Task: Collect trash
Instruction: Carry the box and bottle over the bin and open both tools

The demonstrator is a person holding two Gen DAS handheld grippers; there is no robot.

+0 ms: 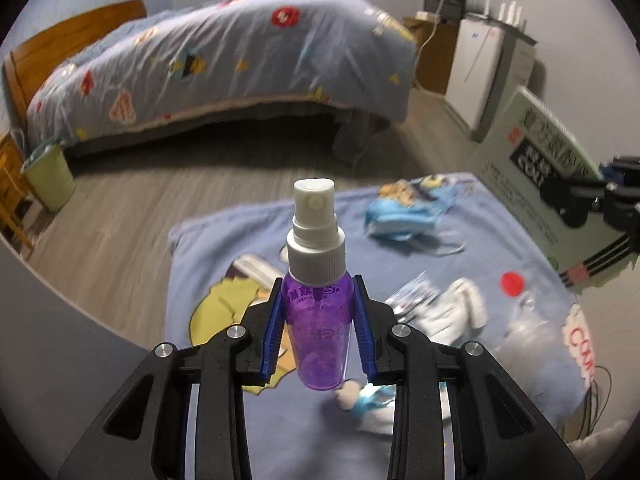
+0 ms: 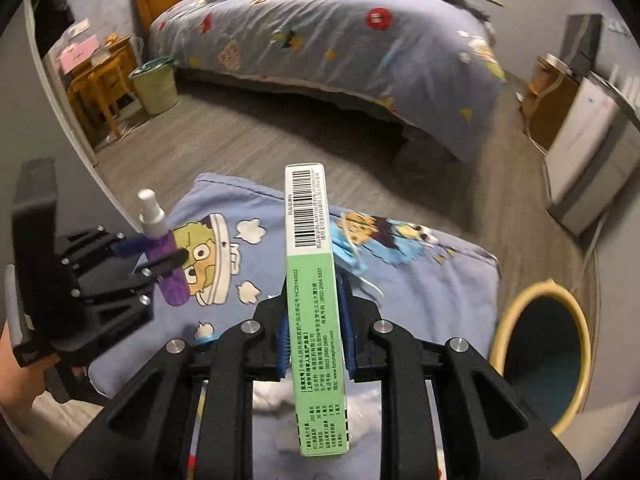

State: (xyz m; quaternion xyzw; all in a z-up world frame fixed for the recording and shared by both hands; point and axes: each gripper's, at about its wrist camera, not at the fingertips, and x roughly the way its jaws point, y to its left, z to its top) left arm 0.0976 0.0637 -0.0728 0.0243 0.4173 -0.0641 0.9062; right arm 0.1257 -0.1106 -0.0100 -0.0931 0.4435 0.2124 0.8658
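Note:
My left gripper (image 1: 318, 280) is shut on a purple spray bottle (image 1: 318, 336) with a white pump top, held upright above a blue cartoon blanket (image 1: 224, 248) on the floor. My right gripper (image 2: 315, 284) is shut on a flat green-and-white medicine box (image 2: 308, 220) with a barcode, held on edge. In the right wrist view, the left gripper (image 2: 160, 256) and its bottle (image 2: 172, 284) are at the left. On the blanket lie a blue face mask (image 1: 404, 216), a clear bottle with a red cap (image 1: 528, 320) and white crumpled wrappers (image 1: 448, 308).
A yellow-rimmed bin (image 2: 498, 340) with a dark blue inside stands at the blanket's right. A pale green bin (image 2: 154, 84) sits by the bed (image 2: 340, 40). A wooden stool (image 2: 100, 88) is at the left and a white cabinet (image 2: 588, 132) at the right, on a wood floor.

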